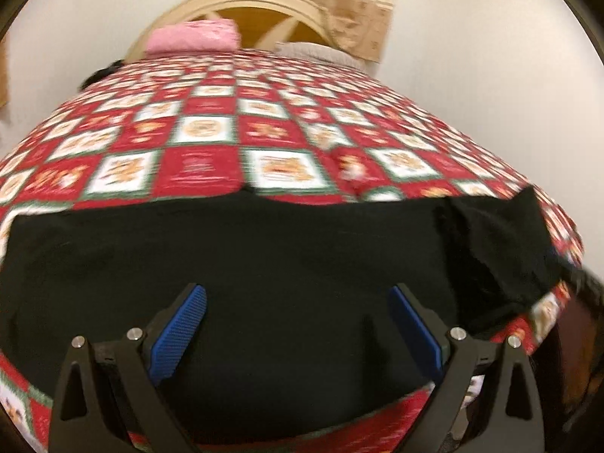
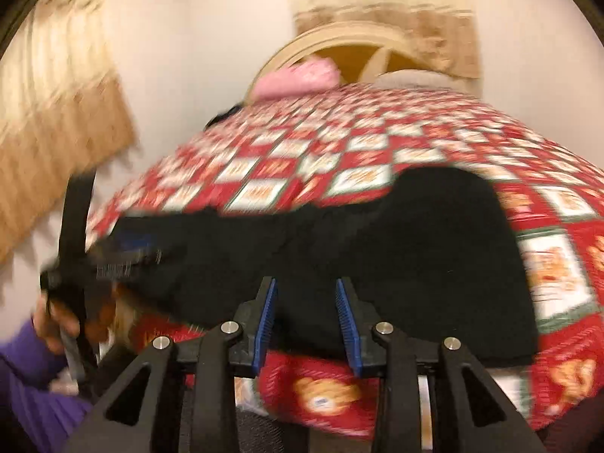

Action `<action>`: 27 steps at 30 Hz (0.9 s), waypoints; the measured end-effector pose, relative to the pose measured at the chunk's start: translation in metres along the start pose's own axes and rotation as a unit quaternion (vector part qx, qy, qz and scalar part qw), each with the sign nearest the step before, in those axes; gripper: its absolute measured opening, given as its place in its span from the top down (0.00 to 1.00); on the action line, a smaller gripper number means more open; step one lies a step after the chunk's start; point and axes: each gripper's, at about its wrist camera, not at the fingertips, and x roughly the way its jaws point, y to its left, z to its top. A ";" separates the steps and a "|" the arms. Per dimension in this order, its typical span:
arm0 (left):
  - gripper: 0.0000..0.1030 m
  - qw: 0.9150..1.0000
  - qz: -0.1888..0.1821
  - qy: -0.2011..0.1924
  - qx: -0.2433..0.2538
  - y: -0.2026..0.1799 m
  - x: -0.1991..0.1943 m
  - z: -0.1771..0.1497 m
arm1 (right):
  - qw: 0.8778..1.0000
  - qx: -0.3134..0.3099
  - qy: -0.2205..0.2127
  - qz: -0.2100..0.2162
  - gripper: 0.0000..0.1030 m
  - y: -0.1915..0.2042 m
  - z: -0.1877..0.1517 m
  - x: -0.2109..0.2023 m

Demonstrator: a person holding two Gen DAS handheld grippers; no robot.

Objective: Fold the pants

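Above the black pants (image 1: 245, 264), the left gripper (image 1: 298, 324) hangs with its blue pads (image 1: 179, 334) spread wide and nothing between them; dark cloth fills the view beneath. From the right wrist view, the right gripper (image 2: 306, 324) stands partly parted over the near edge of the same pants (image 2: 377, 256), its pads (image 2: 264, 321) clear of the fabric and gripping nothing.

The pants lie spread flat across the near end of the red-and-white checked quilt (image 1: 211, 151), running side to side along the bed's foot, with one end bunched and raised toward the quilt's right edge (image 1: 498, 241). In the right wrist view the left gripper (image 2: 124, 253) shows blurred at the left end of the pants, held by a hand (image 2: 53, 324) with a purple sleeve (image 2: 34, 389).

Beyond the pants, at the far end of the quilt, a pink pillow (image 1: 192, 37) and a pale pillow (image 1: 317, 53) lie against a cream arched headboard (image 1: 245, 3). A tan curtain (image 1: 355, 11) hangs behind the headboard. No container shows in either view; the quilt alone bears the pants.
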 end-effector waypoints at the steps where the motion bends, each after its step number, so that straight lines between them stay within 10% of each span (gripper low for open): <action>1: 0.04 1.000 -0.012 0.004 0.010 -0.007 0.001 0.001 | 1.000 0.015 -0.013 0.004 0.67 -0.009 0.005 -0.005; 13: 0.04 0.987 -0.150 0.051 -0.009 -0.066 0.024 0.019 | 0.997 0.063 0.020 -0.032 0.66 -0.054 -0.017 0.017; 15: 0.17 0.985 -0.163 0.047 -0.027 -0.070 0.023 0.020 | 0.997 0.075 0.017 -0.023 0.66 -0.058 -0.018 0.016; 26: 0.19 0.970 -0.224 0.081 -0.054 -0.089 0.031 0.007 | 0.998 0.065 0.016 -0.021 0.66 -0.057 -0.020 0.017; 27: 0.33 0.965 -0.240 0.083 -0.056 -0.091 0.029 0.007 | 0.997 0.066 0.016 -0.020 0.66 -0.058 -0.020 0.017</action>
